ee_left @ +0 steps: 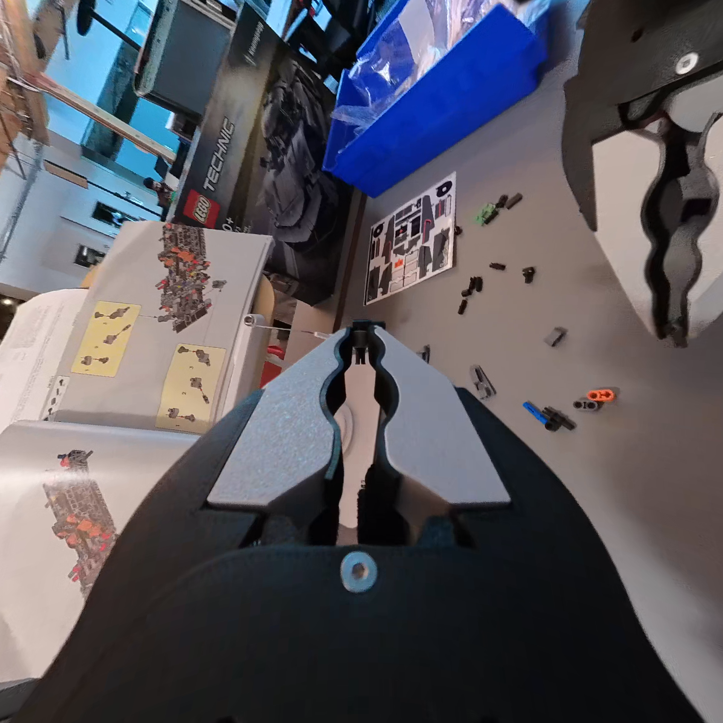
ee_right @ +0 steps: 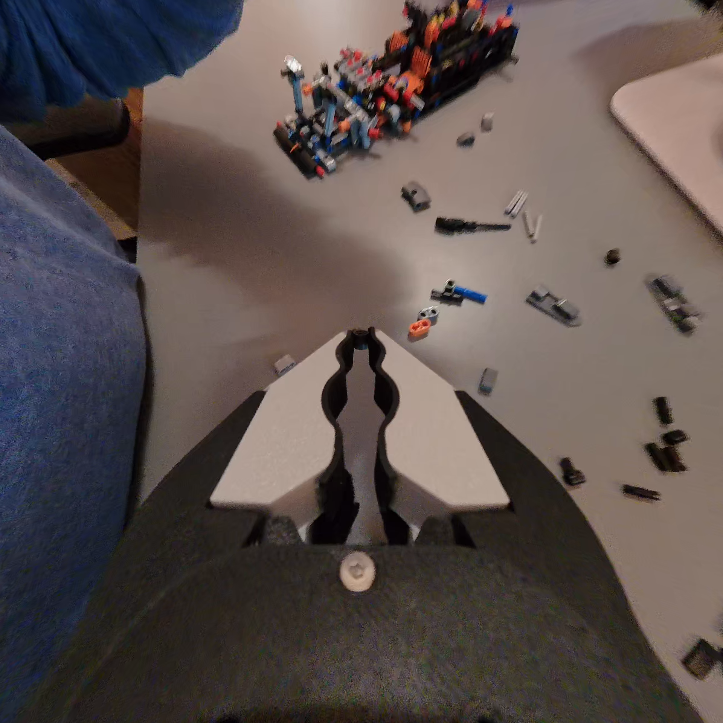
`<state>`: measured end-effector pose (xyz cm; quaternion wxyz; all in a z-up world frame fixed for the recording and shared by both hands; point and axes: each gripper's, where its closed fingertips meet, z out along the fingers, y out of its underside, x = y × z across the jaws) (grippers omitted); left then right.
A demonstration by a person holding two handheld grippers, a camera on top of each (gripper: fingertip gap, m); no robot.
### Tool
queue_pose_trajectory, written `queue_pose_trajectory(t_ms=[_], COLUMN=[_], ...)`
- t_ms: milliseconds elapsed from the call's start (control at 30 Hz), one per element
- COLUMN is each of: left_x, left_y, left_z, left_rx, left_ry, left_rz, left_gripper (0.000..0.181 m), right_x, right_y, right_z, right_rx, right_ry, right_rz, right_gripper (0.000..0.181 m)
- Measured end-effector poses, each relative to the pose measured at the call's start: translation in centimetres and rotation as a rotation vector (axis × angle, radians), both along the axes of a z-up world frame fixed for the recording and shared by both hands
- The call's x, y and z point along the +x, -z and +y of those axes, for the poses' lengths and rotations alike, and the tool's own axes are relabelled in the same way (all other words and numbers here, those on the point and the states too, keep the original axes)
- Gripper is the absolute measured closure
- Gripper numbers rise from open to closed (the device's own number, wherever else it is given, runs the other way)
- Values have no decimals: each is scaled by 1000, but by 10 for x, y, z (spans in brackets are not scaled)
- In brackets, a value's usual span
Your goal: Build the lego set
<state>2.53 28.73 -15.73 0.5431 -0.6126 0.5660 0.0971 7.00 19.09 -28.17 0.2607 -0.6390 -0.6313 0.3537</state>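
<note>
While the half-built model (ee_right: pixel 395 90) sits far back on the desk (ee_right: pixel 274 242), the left gripper (ee_left: pixel 362 332) pinches a black pin (ee_left: pixel 360 344) and the right gripper (ee_right: pixel 360 334) pinches a small dark piece (ee_right: pixel 360 339); loose parts (ee_right: pixel 461 295) lie scattered near a sticker sheet (ee_left: pixel 410 238), manual (ee_left: pixel 156 324) and blue bin (ee_left: pixel 430 101)

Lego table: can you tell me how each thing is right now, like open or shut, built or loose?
left gripper: shut on a small black piece.
right gripper: shut on a small dark pin.
Lego model: partly built, standing on the table.
instruction book: open.
blue bin: holds clear plastic bags.
sticker sheet: lying flat.
orange piece: loose, beside a grey one.
</note>
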Motion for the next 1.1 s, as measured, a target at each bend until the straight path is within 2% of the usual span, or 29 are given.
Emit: queue_pose_trajectory(t_ms=[300,500,700,767,867,1000,1100], left_x=[-3,-8,-7,-4,3,13,23], left_y=[12,18,19,19,18,18,16], left_z=[4,11,13,11,7,3,-2], left_rx=[-76,-182,-332,-390,-497,-656,-754], left_ry=[-5,-34,-36,-27,-2,15,37], left_rz=[14,-36,-146,-180,-264,-347,-399], left_gripper=[176,176,176,176,176,176,176], right_x=[1,-2,-4,-7,-10,-12,-17], right_y=[34,41,36,21,-22,-82,-99], right_z=[-3,-1,8,17,41,72,85], right_rx=[-104,-101,-62,-5,151,465,647], right_ry=[0,1,32,62,149,250,264], right_rz=[-116,-127,-97,-27,130,273,269], right_gripper=[177,177,159,162,163,159,154])
